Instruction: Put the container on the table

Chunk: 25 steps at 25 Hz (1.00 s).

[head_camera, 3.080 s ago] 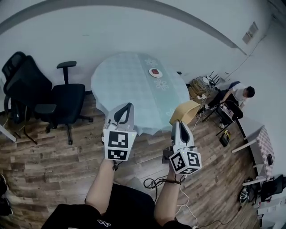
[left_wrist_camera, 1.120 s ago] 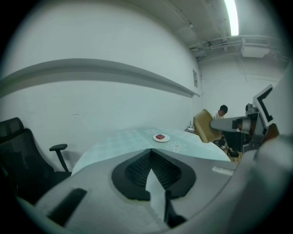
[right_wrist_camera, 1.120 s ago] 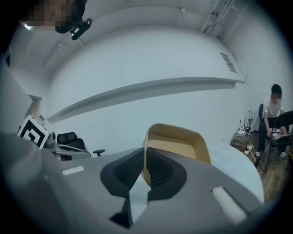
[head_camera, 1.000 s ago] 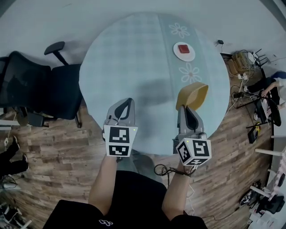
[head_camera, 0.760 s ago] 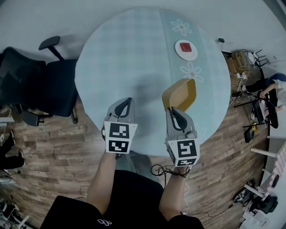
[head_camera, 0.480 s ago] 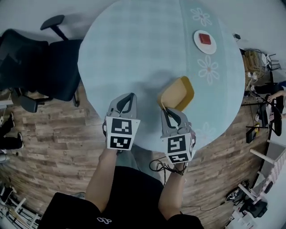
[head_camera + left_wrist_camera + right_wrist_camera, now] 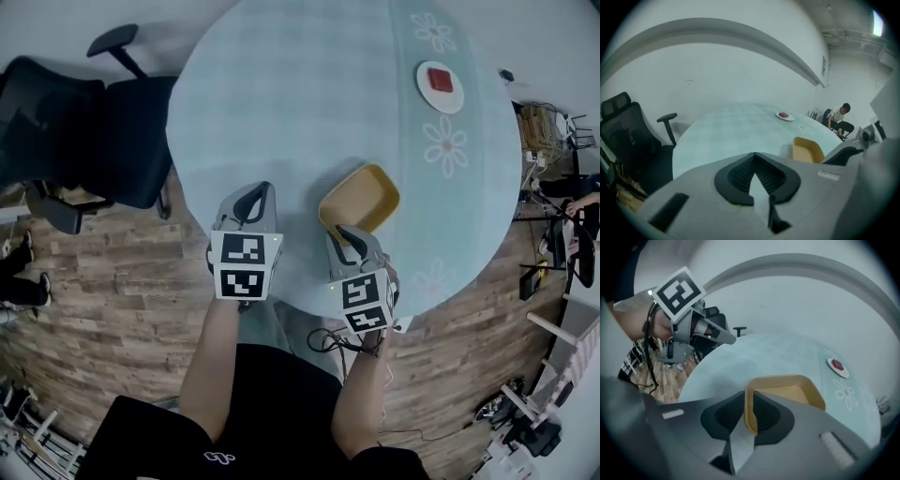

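Observation:
The yellow rectangular container (image 7: 360,197) lies low over the near part of the round table (image 7: 300,103), which has a pale blue cloth. Whether it touches the cloth I cannot tell. My right gripper (image 7: 345,232) is shut on its near rim; in the right gripper view the rim (image 7: 751,414) is pinched between the jaws and the container (image 7: 790,391) extends forward, open side up. My left gripper (image 7: 254,192) hovers to the container's left near the table's edge, shut and empty. The left gripper view shows the container (image 7: 807,150) at its right.
A white plate with a red item (image 7: 441,86) sits at the table's far right among flower prints. A black office chair (image 7: 84,122) stands left of the table on the wooden floor. A person (image 7: 841,118) sits beyond the table, near cables (image 7: 544,127).
The right gripper has carried the container from beside the table to over it, then left and down towards the near edge. The left gripper has stayed shut alongside.

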### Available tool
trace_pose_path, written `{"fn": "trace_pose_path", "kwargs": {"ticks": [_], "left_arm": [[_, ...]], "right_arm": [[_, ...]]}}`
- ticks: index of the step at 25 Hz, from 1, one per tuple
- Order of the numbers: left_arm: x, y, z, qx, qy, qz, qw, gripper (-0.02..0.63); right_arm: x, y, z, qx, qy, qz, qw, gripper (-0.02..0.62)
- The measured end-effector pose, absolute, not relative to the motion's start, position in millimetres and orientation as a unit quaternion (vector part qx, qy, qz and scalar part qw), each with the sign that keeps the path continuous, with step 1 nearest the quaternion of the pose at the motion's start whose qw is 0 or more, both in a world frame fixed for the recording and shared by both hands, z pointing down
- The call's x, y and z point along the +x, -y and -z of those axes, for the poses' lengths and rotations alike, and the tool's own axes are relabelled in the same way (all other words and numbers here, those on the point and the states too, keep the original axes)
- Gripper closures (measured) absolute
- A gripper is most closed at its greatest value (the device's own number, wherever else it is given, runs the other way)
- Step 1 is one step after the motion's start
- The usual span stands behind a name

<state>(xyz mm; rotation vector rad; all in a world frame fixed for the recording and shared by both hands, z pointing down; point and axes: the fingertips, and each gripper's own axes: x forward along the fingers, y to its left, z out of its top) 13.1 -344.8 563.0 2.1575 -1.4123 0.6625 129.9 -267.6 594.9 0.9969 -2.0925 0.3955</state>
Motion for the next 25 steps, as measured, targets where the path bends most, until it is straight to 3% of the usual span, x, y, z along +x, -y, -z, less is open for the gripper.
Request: {"fn": "trace_pose_path", "kwargs": {"ticks": [5,16,19,25], "left_arm": [[26,346,-527,0.798,0.519,-0.212,0.219,0.604],[100,315,-394,0.855,0.495,-0.060,0.144,0.604],[113,303,-360,0.858,0.498,-0.033,0.121,0.604],[135,276,-292,0.872,0.486,0.009,0.059,0.604]], "right_arm": [[155,283,-537,0.471,0.830,-0.160,0.255,0.583],[272,259,-371,0.570,0.792,-0.183,-0.122,0.584],[309,239,-334,0.594,0.776,-0.148,-0.153,0.584],[322,217,-281,0.608,0.782,-0.071,-0.115,0.586]]}}
